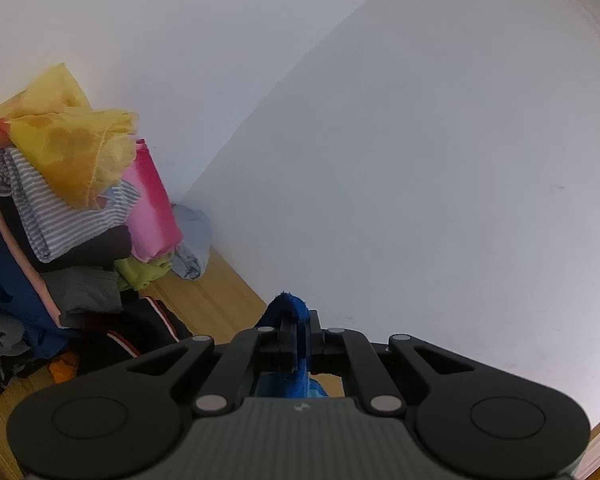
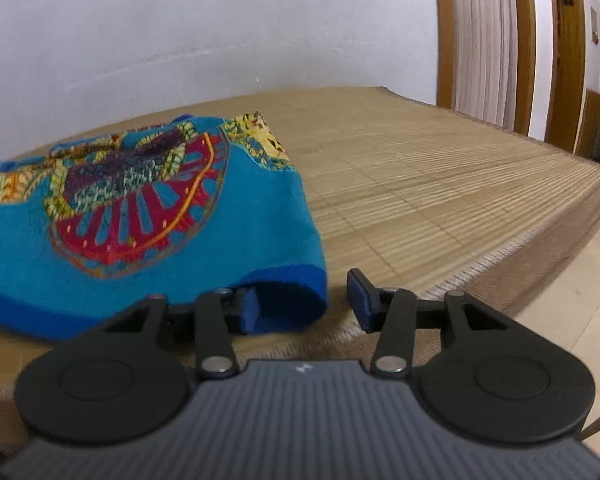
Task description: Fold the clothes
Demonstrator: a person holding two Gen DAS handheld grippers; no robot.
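The blue garment (image 2: 148,216) lies on the woven bamboo mat (image 2: 440,184), its printed front — a red, yellow and purple pattern — turned up toward the right wrist camera. Its darker blue hem (image 2: 292,300) sits at the near edge. The right gripper (image 2: 304,302) has its jaws apart: the left finger (image 2: 248,308) is tucked in at the hem opening, the other finger (image 2: 360,296) stands clear of the cloth over the mat, and the pads do not press on the fabric.

The left wrist view shows none of that print. There a dark blue fold of cloth (image 1: 290,308) pokes up between the fingers of the left gripper (image 1: 298,336), whose jaws are clamped tight on it, with more blue fabric hanging below.

Only the left view shows the heap of unfolded clothes (image 1: 60,240) in the corner against the white wall (image 1: 420,160) — a yellow scarf (image 1: 68,152) on top, a striped shirt (image 1: 48,208) and a pink piece (image 1: 152,208) beneath.

Only the right view shows the wooden door frame (image 2: 444,36) beyond the mat.
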